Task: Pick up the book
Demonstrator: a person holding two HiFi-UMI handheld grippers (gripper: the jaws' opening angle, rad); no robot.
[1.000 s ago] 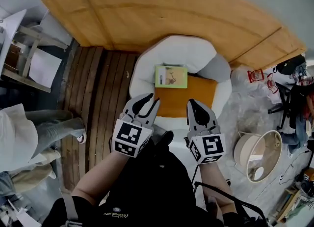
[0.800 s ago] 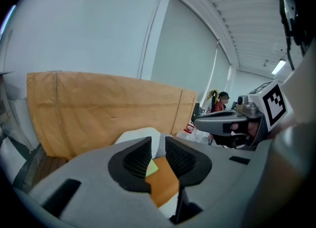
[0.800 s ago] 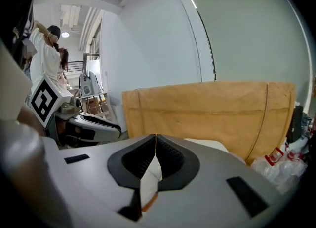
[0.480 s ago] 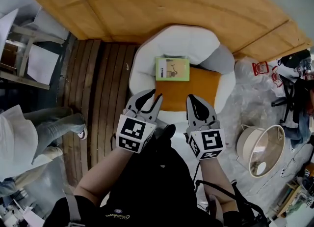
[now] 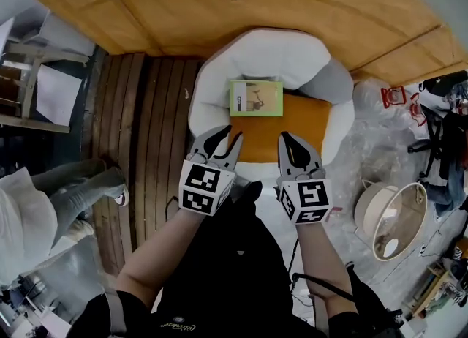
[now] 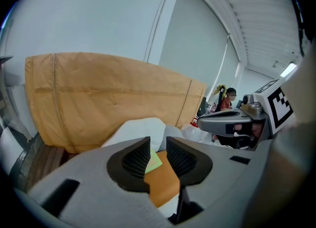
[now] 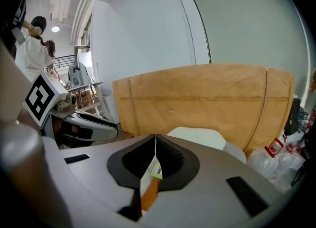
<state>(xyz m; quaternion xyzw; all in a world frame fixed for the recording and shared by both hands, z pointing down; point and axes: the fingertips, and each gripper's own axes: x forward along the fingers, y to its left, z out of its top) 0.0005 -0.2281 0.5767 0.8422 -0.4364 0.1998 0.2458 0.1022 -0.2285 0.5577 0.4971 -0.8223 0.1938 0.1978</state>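
No word or number can be read with certainty; the book (image 5: 256, 98) on the orange cushion (image 5: 274, 139) has a green cover with a small drawing, its print too small to make out; the left cube (image 5: 206, 189) and the right cube (image 5: 306, 202) carry black-and-white square code patterns, not letters; the black shirt (image 5: 219, 271) bears yellow script (image 5: 179, 323), too blurred to spell; the print on a red-and-white packet (image 5: 393, 96) is illegible.

Head view steeply down over white chair (image 5: 270, 51); both gripper views low, fwd, w/ same chair + tan panel (image 5: 241, 0).
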